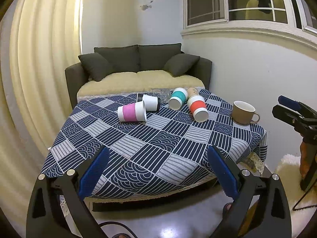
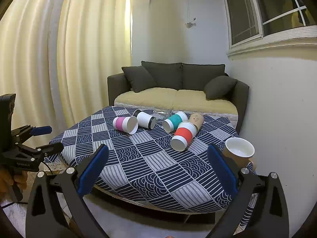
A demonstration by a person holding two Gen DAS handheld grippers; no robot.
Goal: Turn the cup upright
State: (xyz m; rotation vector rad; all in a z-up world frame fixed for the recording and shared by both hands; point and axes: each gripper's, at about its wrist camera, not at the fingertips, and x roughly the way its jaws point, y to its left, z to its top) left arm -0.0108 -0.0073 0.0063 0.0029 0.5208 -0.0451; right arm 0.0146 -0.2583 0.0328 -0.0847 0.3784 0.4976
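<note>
Several paper cups lie on their sides at the far half of the table: a pink-banded cup (image 1: 131, 114) (image 2: 125, 124), a white cup with black ends (image 1: 149, 102) (image 2: 144, 119), a teal-banded cup (image 1: 178, 98) (image 2: 174, 121), a red-banded cup (image 1: 198, 108) (image 2: 182, 135) and a plain brown cup (image 1: 192, 91) (image 2: 196, 119). A brown mug (image 1: 244, 112) (image 2: 238, 151) stands upright at the right edge. My left gripper (image 1: 158, 173) and right gripper (image 2: 158, 171) are open and empty, both short of the table's near edge.
The table carries a blue patterned cloth (image 1: 154, 148) (image 2: 158, 164). A clear glass (image 1: 160, 94) lies behind the cups. A dark sofa (image 1: 138, 67) stands behind the table, the wall to the right, curtains to the left.
</note>
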